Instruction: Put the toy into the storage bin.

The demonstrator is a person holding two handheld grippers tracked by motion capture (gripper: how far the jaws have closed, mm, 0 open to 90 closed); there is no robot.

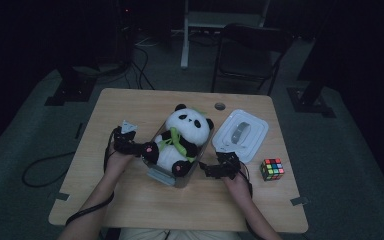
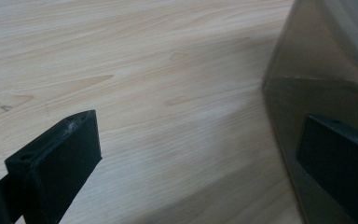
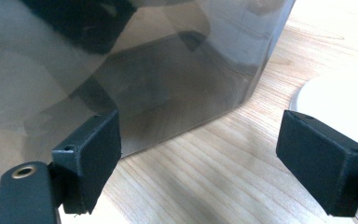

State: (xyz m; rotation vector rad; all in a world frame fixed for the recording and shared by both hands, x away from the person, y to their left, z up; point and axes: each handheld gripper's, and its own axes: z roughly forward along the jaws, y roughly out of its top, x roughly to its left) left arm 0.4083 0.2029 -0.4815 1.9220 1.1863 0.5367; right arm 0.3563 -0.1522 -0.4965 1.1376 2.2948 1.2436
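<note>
Only high view shows panda [image 1: 184,136].

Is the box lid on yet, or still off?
Off. The white lid lies flat on the table right of the clear box, and the panda sits uncovered in the open box.

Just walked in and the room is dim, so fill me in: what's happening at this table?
A person sits at a wooden table with a gripper in each hand. The left gripper and right gripper flank a clear plastic bin holding a plush panda. Both have open jaws close to the bin's walls, gripping nothing. The white lid lies to the bin's right, with a puzzle cube near it.
</note>
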